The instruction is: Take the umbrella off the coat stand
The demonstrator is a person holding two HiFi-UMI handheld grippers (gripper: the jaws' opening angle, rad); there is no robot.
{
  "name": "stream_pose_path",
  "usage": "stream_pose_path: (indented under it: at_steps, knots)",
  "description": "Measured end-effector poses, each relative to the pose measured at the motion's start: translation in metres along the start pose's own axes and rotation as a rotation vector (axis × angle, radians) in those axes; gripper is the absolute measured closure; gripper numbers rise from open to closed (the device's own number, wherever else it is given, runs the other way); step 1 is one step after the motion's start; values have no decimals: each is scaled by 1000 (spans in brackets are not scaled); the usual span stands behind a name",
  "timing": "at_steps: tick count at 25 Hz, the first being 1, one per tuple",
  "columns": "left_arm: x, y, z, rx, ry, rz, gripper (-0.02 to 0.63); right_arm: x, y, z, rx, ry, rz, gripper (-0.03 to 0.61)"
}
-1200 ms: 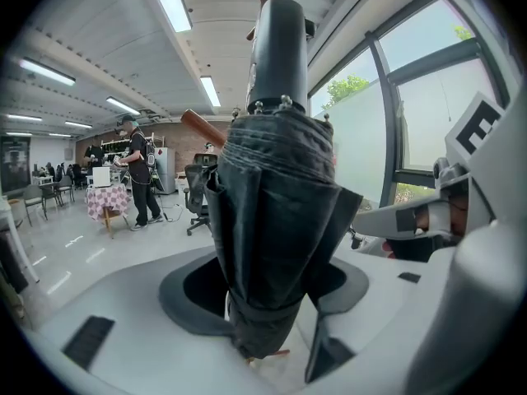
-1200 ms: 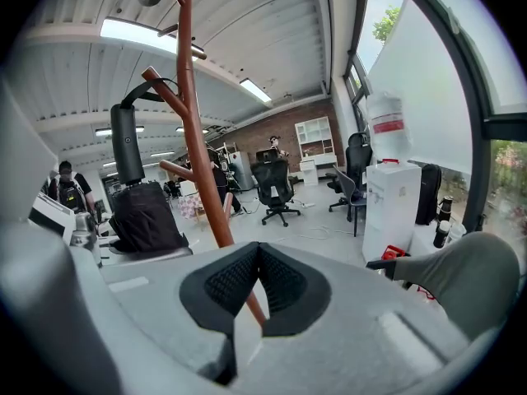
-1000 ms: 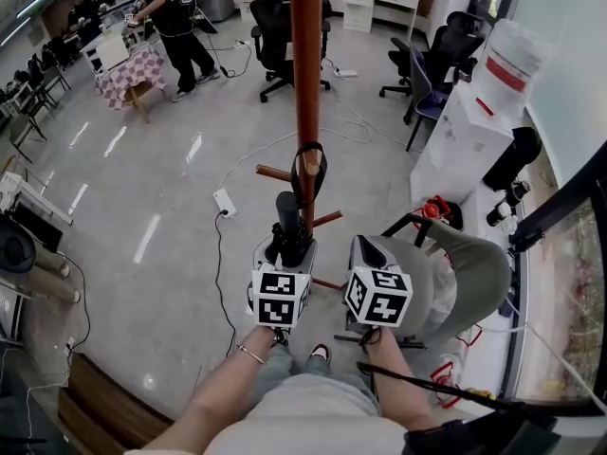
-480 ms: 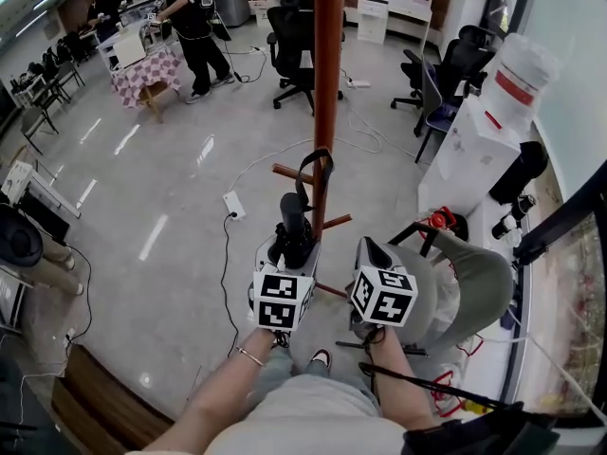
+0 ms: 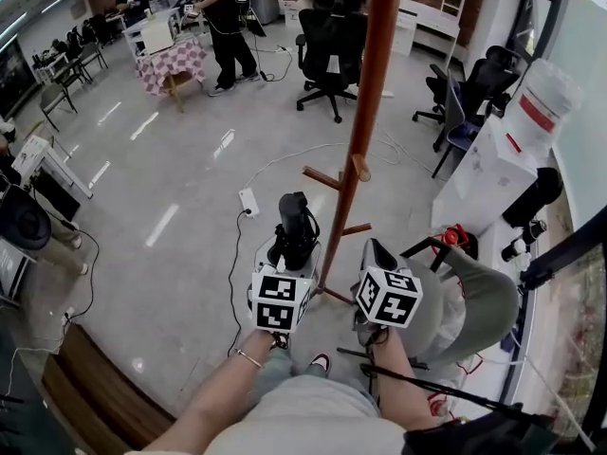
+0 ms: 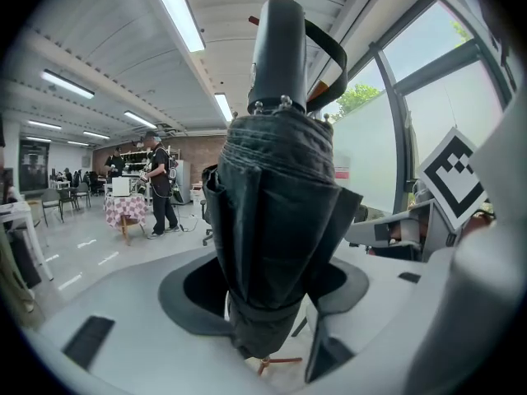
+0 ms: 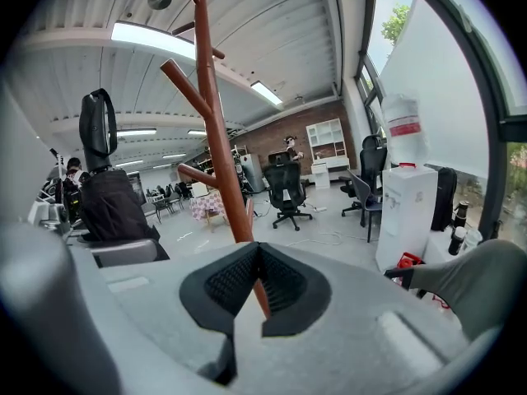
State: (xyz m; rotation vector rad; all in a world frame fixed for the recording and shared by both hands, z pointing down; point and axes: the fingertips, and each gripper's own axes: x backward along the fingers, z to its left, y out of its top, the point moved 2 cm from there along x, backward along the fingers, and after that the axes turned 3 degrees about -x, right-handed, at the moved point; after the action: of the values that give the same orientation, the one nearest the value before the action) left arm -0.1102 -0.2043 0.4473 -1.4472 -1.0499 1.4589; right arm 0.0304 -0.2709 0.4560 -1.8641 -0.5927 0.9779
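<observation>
In the head view, the left gripper (image 5: 287,254) sits at about 6 o'clock and is clamped on a folded black cloth umbrella (image 5: 295,224). The umbrella stands up straight in it. The tall brown wooden coat stand (image 5: 366,131) rises at 1 o'clock from the umbrella, and its short pegs (image 5: 359,167) poke out close by. The umbrella looks free of them. The right gripper (image 5: 376,256) waits at 5 o'clock, just beside the foot of the pole. In the left gripper view, the two jaws stand wide with the fat middle of the umbrella squeezed between them. Its black strap loop (image 6: 331,54) hangs free at 1 o'clock, near the handle. In the right gripper view, the right gripper's jaws are together and hold nothing. The pole runs up to 12 o'clock, and the umbrella is off at 9 o'clock with a gap between the two. The job looks almost done. To end it well, the left gripper should keep a firm squeeze so the smooth cloth does not slip. It should keep the umbrella upright and carry it toward 9 o'clock, away from the pegs. The loop is the thing to watch, because it could catch on a peg. The right gripper should stay clear of the pole.
</observation>
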Motion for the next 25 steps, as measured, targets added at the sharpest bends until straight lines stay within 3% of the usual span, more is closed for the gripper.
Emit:
stream_pose_path:
  at_steps: [9, 25]
  knots:
    - [4, -10, 56, 85, 74, 26, 370, -25, 4, 19, 41, 12, 22, 574]
    - [-14, -30, 152, 149, 129, 94, 370, -54, 12, 1, 101, -116, -3, 574]
